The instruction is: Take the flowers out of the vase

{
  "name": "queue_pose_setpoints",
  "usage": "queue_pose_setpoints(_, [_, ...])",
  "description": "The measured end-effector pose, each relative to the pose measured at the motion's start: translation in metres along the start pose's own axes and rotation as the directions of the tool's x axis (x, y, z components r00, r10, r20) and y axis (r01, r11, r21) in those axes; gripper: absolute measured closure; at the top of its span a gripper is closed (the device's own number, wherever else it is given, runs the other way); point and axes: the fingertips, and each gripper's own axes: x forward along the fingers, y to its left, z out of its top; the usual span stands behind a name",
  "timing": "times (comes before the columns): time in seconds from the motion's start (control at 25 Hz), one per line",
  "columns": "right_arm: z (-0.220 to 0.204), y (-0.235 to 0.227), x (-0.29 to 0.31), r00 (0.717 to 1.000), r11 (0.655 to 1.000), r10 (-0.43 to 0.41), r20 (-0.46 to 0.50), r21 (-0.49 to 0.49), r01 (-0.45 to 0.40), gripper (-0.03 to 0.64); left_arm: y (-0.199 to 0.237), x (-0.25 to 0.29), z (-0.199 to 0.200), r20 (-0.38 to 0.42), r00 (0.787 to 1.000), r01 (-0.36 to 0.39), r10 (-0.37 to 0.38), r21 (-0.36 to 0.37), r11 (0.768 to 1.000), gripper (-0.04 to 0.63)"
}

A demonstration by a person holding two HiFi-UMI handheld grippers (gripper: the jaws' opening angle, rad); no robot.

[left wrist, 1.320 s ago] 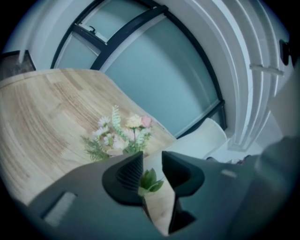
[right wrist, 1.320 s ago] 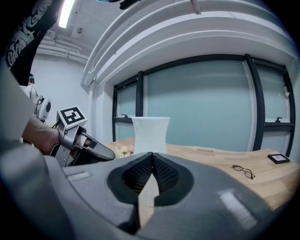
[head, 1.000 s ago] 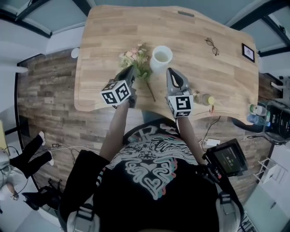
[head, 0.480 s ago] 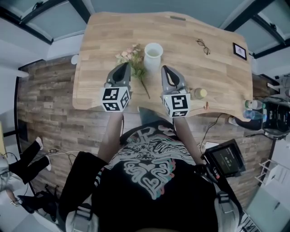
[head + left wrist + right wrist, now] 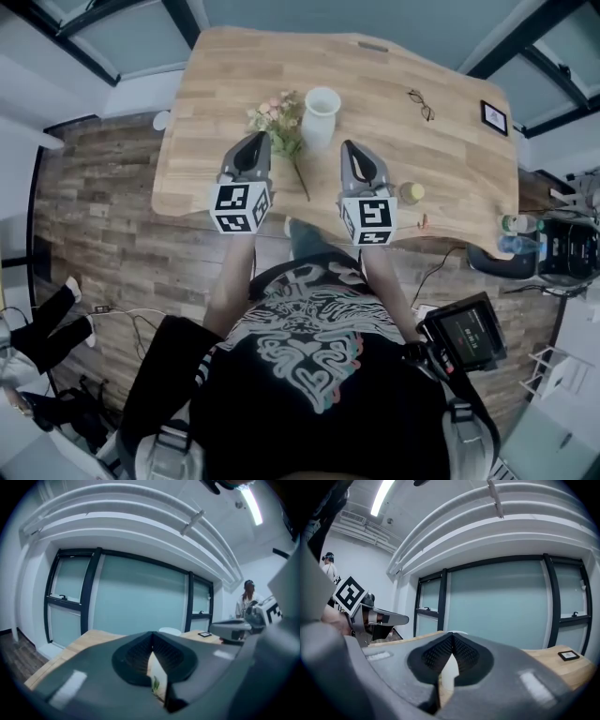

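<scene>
Flowers (image 5: 279, 116) are out of the vase (image 5: 321, 114), lying flat on the wooden table (image 5: 216, 84). The blooms sit just left of the vase, close enough that I can't tell if they touch it. The stem runs back toward the person and ends near the table's front edge. The vase is upright, white, nothing visible in it. Left gripper (image 5: 255, 140) hangs over the table just left of the stem, its jaws pressed together with nothing between them, per its own view. Right gripper (image 5: 351, 145) is just right of the stem and in front of the vase, its jaws likewise closed and empty. Both point away from the person, roughly parallel, with the stem in the gap between them and neither touching it. Further right on the table: a small bottle (image 5: 410, 192) near the front edge, glasses (image 5: 421, 103), and a small framed picture (image 5: 494, 117) near the far right corner.
</scene>
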Motion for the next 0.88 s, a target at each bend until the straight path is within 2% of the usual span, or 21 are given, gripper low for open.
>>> queue_pose_setpoints(0.32, [-0.003, -0.004, -0.002, 1.000, 1.000, -0.011, -0.007, -0.004, 0.011, 0.618, -0.003, 0.002, -0.010, -0.037, 0.999, 0.020, -0.022, -0.055, 0.998, 0.606])
queue_pose_setpoints(0.6, [0.000, -0.003, -0.004, 1.000, 1.000, -0.013, -0.005, -0.007, 0.013, 0.618, -0.010, 0.002, -0.008, -0.047, 0.998, 0.031, -0.032, -0.014, 0.999, 0.606])
queue_pose_setpoints(0.88, [-0.009, 0.005, -0.020, 1.000, 1.000, -0.009, -0.025, 0.009, 0.009, 0.618, -0.016, -0.012, -0.016, -0.068, 0.997, 0.021, -0.021, -0.007, 1.000, 0.606])
